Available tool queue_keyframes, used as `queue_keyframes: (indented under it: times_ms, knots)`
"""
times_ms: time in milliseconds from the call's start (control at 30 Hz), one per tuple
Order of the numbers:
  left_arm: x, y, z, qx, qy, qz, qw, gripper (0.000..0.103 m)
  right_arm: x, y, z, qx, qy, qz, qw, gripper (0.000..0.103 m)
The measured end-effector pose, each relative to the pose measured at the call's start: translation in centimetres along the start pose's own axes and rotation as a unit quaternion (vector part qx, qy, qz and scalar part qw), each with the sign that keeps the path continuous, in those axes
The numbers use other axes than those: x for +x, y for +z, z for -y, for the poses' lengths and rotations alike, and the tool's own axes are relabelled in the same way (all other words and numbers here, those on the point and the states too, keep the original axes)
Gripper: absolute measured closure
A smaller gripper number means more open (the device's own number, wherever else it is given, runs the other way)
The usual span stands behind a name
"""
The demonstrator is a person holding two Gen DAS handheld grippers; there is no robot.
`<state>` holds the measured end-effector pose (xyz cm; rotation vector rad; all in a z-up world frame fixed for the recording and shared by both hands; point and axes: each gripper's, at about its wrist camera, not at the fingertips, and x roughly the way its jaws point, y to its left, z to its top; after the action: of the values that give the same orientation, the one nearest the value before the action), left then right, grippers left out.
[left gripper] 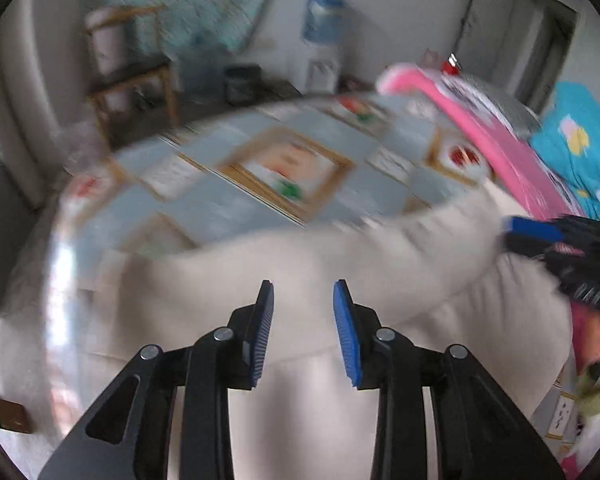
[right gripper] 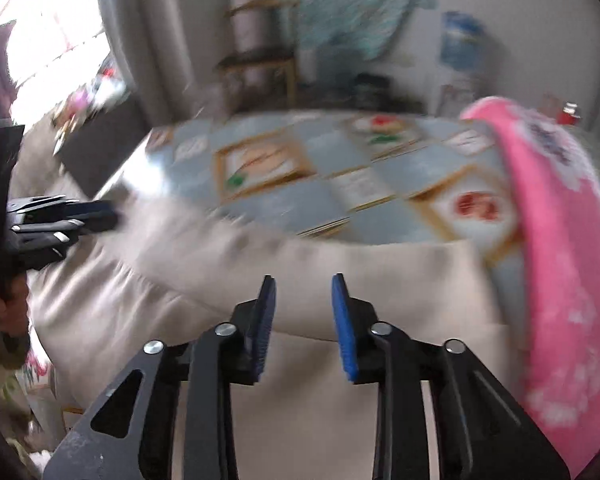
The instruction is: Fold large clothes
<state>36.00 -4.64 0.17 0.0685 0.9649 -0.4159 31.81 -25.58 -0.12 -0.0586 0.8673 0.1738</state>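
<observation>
A large cream garment (left gripper: 300, 264) lies across the near part of a round table with a patterned blue cloth (left gripper: 228, 200); it also shows in the right wrist view (right gripper: 300, 280). My left gripper (left gripper: 303, 292) is open and empty just above the garment. My right gripper (right gripper: 304, 286) is open and empty above the garment too. In the left wrist view the right gripper (left gripper: 540, 232) sits at the garment's right edge. In the right wrist view the left gripper (right gripper: 80, 216) sits at the garment's left edge. Both views are blurred.
A pink garment (right gripper: 560, 280) is piled at the table's right side, also in the left wrist view (left gripper: 480, 128), with a teal garment (left gripper: 580, 144) behind it. A wooden shelf (left gripper: 136, 80), a dark bin (left gripper: 242, 82) and a water dispenser (left gripper: 324, 40) stand by the far wall.
</observation>
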Motion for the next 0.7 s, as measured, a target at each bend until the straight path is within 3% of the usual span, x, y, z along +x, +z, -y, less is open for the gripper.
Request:
queue_keyframes:
  times_ms: [133,167,267,367,500,567,600,700]
  knots:
    - [4.9,-0.4,0.8,-0.02,0.019,-0.028,0.9992,0.073,5.4,-0.3,-0.5,0.019,-0.005,-0.052,0.998,0.083]
    - [4.8,-0.3,0.8,-0.02,0.023,-0.021,0.9993,0.073,5.5,-0.3,-0.4,0.017,-0.005,-0.044,0.999,0.083]
    - [3.4,-0.1,0.5,-0.023,0.034,-0.029,0.9987,0.073,3.9,0.0,0.3,0.018,-0.02,-0.05,0.998,0.083]
    - [-1.0,-1.4,-2.2,-0.034,0.029,0.002,0.999,0.073,-0.6,-1.3,3.2,0.039,-0.041,-0.011,0.998,0.082]
    - [-3.1,-5.2,-7.8,-0.085,0.079,-0.003,0.9932,0.073,-3.2,-5.3,9.8,0.114,-0.089,-0.021,0.989,0.082]
    - [-1.7,-7.2,-10.3,-0.119,0.081,-0.035,0.989,0.072,-1.7,-7.1,12.5,0.155,-0.075,-0.052,0.984,0.086]
    - [-2.0,-7.6,-10.9,-0.128,0.065,-0.012,0.9896,0.072,-1.3,-7.7,13.3,0.167,-0.058,-0.049,0.983,0.087]
    - [-3.5,-8.0,-11.1,-0.133,0.073,-0.006,0.9884,0.072,-3.2,-7.4,13.2,0.178,-0.056,-0.034,0.982,0.087]
